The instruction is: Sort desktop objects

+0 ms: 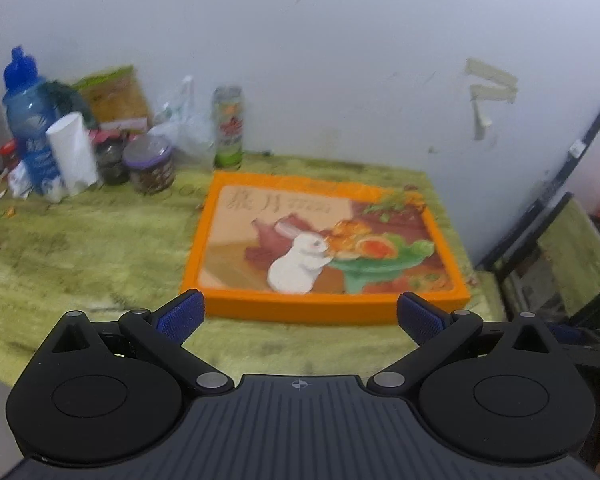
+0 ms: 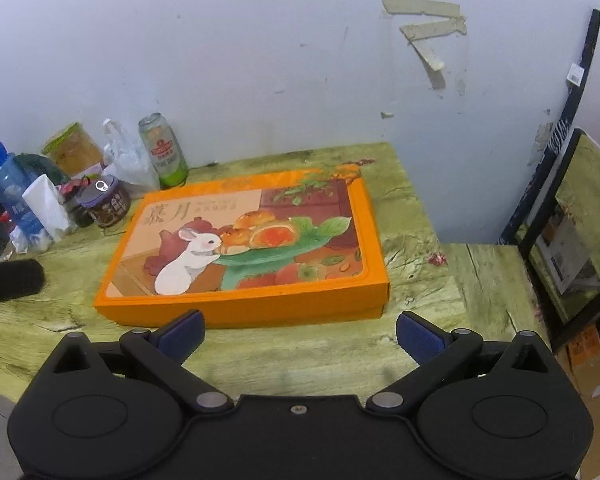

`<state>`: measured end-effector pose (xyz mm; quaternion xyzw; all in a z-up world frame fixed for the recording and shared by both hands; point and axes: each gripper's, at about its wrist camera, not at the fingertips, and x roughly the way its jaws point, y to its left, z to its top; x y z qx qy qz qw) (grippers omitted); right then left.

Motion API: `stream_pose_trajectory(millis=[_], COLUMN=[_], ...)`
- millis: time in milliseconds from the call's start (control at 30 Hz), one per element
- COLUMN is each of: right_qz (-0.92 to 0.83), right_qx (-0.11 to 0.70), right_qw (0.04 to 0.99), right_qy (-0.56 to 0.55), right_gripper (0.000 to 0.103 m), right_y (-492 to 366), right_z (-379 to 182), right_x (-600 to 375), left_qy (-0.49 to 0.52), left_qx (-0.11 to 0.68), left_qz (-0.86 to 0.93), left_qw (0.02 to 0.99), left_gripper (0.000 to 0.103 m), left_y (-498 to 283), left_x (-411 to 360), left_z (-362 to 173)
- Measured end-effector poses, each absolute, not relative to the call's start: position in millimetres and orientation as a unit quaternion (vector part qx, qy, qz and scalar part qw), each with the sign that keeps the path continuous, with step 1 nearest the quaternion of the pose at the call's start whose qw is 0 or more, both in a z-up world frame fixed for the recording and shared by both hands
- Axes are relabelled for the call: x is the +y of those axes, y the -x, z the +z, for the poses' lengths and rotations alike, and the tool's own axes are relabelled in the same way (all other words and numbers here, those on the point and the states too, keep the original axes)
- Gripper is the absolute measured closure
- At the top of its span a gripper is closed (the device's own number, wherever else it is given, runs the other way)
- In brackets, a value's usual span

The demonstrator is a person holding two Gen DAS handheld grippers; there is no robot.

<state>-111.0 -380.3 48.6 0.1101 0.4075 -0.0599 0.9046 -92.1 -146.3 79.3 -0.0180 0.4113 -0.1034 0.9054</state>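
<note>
A: Status on the sort?

B: Box [image 2: 242, 244] lies flat mid-surface [image 2: 420, 280], lid on, nothing stacked on it. Clutter sits bunched at 10 o'clock from it by the wall: can [image 2: 163, 150], jar [image 2: 106, 202], bottle [image 2: 6, 184], white roll [image 2: 46, 206], bag [image 2: 126, 160], a packet behind. Looks grouped already, so I'd judge the sort is mostly done or the box is the last piece. Can't tell which.

A: Jaws?

B: Left gripper [image 1: 300, 316]: jaws wide open, empty, box just past the tips at 12. Right gripper [image 2: 300, 334]: jaws at full spread, empty, box's near edge just ahead at 12. Neither touches it.

A: Anything readable?

B: Box lid has large Chinese characters at upper left, second one reads 月; first too soft to call. Rabbit and pastry artwork. Can has a red label, text too blurred. Bottle and jar labels unreadable.
</note>
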Motion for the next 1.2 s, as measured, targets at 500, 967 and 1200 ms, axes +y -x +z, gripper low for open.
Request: stream_pose_trajectory(millis=[500, 967, 1200], right_qz=[-0.085, -0.112, -0.103], right_qx=[0.507, 0.494, 0.513], right_qw=[0.854, 0.858, 0.849], right_qy=[-0.073, -0.085, -0.072], right_gripper=[0.0, 0.0, 0.0], right_y=[104.4, 94.6, 97.7], right_z=[19.7, 35.0, 25.4], right_x=[-326.2, -319.8, -306.4], left_qy=[0.018, -0.003, -0.002], left_qx=[0.498, 0.495, 0.489], left_qz=[-0.082, -0.091, -0.094], left_qw=[0.863, 0.864, 0.867], left_gripper=[0.0, 0.0, 0.0], left_y=[104.3, 96.3, 93.8], left_x=[-116.5, -117.4, -117.3], left_z=[34.2, 33.7, 34.5])
